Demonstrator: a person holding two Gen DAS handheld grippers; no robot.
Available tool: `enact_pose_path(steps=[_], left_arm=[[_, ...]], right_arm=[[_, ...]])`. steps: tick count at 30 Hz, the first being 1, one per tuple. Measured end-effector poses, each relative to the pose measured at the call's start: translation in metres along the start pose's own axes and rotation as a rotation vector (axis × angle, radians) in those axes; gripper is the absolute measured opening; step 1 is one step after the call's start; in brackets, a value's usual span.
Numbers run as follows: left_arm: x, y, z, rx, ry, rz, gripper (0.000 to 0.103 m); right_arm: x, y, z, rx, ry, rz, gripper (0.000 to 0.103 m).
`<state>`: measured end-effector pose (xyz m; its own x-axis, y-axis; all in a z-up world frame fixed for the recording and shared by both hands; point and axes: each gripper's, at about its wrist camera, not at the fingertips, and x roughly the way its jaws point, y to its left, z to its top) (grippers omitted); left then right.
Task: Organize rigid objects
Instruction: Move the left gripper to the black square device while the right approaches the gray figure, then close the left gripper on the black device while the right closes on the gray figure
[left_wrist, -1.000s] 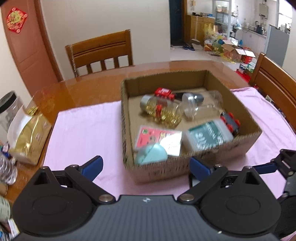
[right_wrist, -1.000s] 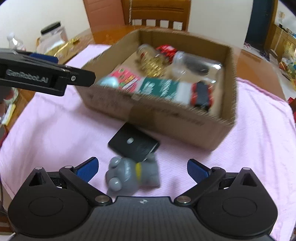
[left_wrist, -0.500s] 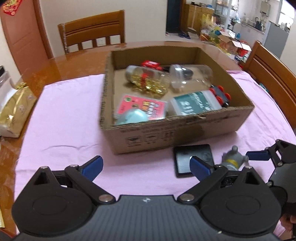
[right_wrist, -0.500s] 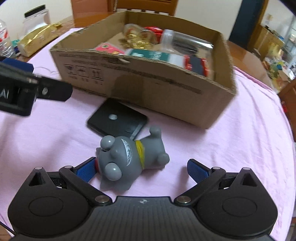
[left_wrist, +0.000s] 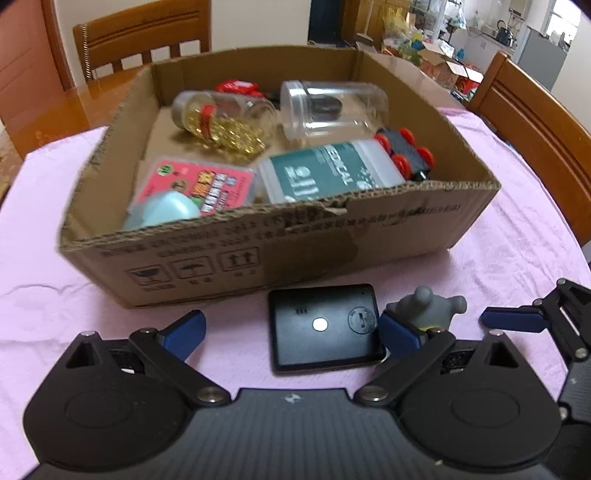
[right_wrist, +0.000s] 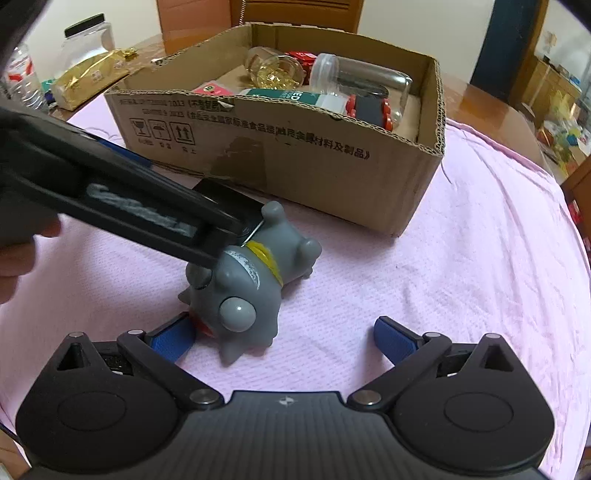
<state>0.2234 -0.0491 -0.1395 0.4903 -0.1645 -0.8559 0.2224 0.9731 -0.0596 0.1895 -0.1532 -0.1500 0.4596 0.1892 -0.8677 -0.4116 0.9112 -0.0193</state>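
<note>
The grey toy dog (right_wrist: 255, 280) lies between the right gripper (right_wrist: 284, 338)'s spread fingers — nearer the left pad. The left gripper (left_wrist: 291, 334), also open, straddles the one black device (left_wrist: 325, 326) — one cardboard box (left_wrist: 369, 236) behind.

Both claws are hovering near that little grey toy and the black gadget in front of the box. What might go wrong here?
The left gripper and the right gripper, both open, crowd the same spot and may collide. The left gripper's right finger sits against the grey toy, so closing on the black gadget might knock the toy aside. The cardboard box is already full, so added items may land on the jars.
</note>
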Motion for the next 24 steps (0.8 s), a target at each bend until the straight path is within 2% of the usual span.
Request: enact_pose_path(steps=[3,8,14,19,21,24], left_arm=[[0.006,-0.001,0.001,-0.004,0.004,-0.012,0.101],[0.006,-0.001,-0.002,-0.009,-0.010,0.010,0.103],[-0.003,0.017,-0.011,-0.049,-0.003,0.073,0.103],[-0.001,0.022,-0.015,-0.022,0.010,0.057,0.102],[0.002,0.016,-0.016,0.005,0.004,0.077,0.102],[0.003,0.010,-0.017,0.027,-0.020,0.065,0.102]], right_arm=[[-0.001,0.000,-0.002,-0.012,-0.007,0.007,0.103],[-0.002,0.001,-0.003,-0.015,-0.017,0.009,0.103],[-0.001,0.001,-0.003,-0.014,-0.018,0.009,0.103],[-0.001,0.000,-0.003,-0.013,-0.018,0.009,0.103],[-0.001,0.000,-0.003,-0.013,-0.019,0.009,0.103],[-0.001,0.000,-0.003,-0.016,-0.019,0.011,0.103]])
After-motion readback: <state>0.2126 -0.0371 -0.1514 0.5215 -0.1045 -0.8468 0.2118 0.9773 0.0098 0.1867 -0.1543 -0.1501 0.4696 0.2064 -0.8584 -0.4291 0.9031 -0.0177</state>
